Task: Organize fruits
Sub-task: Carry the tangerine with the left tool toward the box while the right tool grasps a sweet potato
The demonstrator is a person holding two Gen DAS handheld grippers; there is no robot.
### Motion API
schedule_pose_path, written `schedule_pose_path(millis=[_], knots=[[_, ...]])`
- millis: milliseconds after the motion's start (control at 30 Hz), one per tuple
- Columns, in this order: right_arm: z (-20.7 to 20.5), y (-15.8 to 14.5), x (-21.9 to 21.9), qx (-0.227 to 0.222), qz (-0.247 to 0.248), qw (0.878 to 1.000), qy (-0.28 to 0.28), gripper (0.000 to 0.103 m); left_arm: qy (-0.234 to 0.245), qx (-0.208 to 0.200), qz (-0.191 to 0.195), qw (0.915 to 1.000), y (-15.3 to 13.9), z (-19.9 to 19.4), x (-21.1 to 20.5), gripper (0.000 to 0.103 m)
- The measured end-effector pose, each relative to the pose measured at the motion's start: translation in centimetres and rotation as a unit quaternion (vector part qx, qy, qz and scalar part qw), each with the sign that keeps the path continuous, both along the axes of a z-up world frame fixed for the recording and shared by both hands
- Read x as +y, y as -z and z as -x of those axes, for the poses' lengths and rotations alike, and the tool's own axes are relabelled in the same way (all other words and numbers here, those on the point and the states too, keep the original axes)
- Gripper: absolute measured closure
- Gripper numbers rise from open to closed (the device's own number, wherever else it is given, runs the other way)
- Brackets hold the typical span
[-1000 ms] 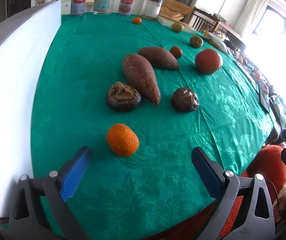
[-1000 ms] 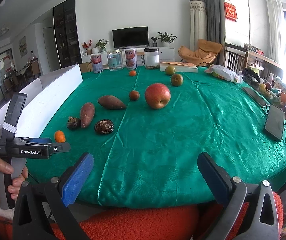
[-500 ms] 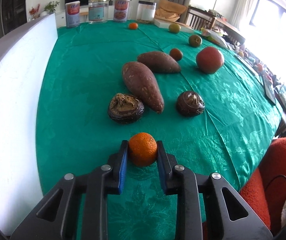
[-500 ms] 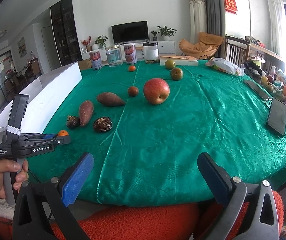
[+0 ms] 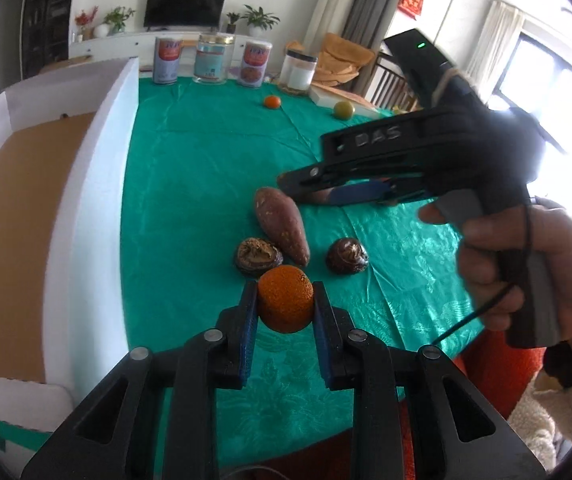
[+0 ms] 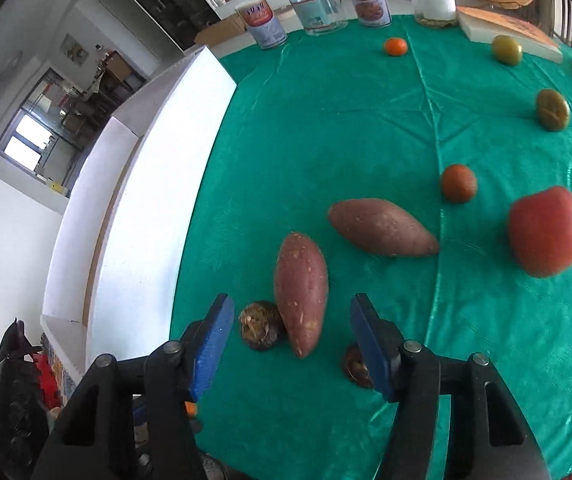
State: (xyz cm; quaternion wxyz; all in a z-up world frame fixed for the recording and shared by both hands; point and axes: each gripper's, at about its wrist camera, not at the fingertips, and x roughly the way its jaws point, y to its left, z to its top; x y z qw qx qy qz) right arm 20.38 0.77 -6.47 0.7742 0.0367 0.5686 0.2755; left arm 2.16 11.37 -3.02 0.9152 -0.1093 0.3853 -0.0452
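Setting: living room, television and potted plants at the far wall; a tabletop (image 5: 206,152) under green cloth, with a white box (image 5: 86,184), cardboard-floored, along its left edge.

Left wrist view.
- Left tongs (image 5: 285,312): clamped on a small orange (image 5: 285,298), one blue pad on each flank, fruit apparently raised above the cloth.
- Beyond the orange: two dark shrivelled fruits (image 5: 258,256), a sweet potato (image 5: 282,224) between them.
- Right tongs (image 5: 305,190), seen side-on, held by the right hand (image 5: 525,264) over the middle of the cloth; their gap is not readable here.
- Far end: four jars (image 5: 214,65), a second small orange (image 5: 272,101), a green fruit (image 5: 343,110).

Right wrist view.
- Right tongs (image 6: 291,332): pads apart, nothing between them, poised above the near end of the sweet potato (image 6: 301,292).
- One dark fruit (image 6: 261,330) touches that potato; the other is partly hidden behind the right pad.
- Second sweet potato (image 6: 381,227), small brown fruit (image 6: 458,183), red apple (image 6: 545,236), two green fruits (image 6: 553,110), well apart.

Step in hand, by judgement: orange gripped, carriage to the box pending. Next move calls for a swing left, enough height to clear the box wall, then release over the cardboard floor.

Room: box floor looks unoccupied in the part visible; open cloth lies between fruit and wall. The near tabletop edge sits just under the left tongs, so a dropped orange could roll off.
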Motion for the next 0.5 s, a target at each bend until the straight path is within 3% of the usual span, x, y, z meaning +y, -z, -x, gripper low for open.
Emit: schedule_pose_path(millis=[133, 233, 333, 400, 500], knots=[[-1.7, 2.3, 2.9, 0.013, 0.066, 0.998, -0.007, 0.042, -0.015, -0.021, 0.010, 0.9996, -2.7, 1.0, 1.9, 0.078], [-2.1, 3.7, 3.9, 0.029, 0.078, 0.996, -0.015, 0.062, -0.028, -0.031, 0.015, 0.9990, -4.2, 1.4, 3.3, 0.078], [-2.3, 3.8, 3.9, 0.030, 0.075, 0.996, -0.024, 0.063, -0.043, -0.037, 0.021, 0.9982, -5.5, 1.9, 5.0, 0.078], [-1.7, 2.5, 3.0, 0.007, 0.052, 0.998, -0.019, 0.063, -0.058, -0.042, 0.028, 0.9970, -6.3, 2.3, 6.7, 0.078], [0.1, -2.0, 1.8, -0.045, 0.009, 0.999, -0.012, 0.063, -0.103, -0.056, 0.018, 0.9930, -7.6, 3.4, 10.2, 0.078]])
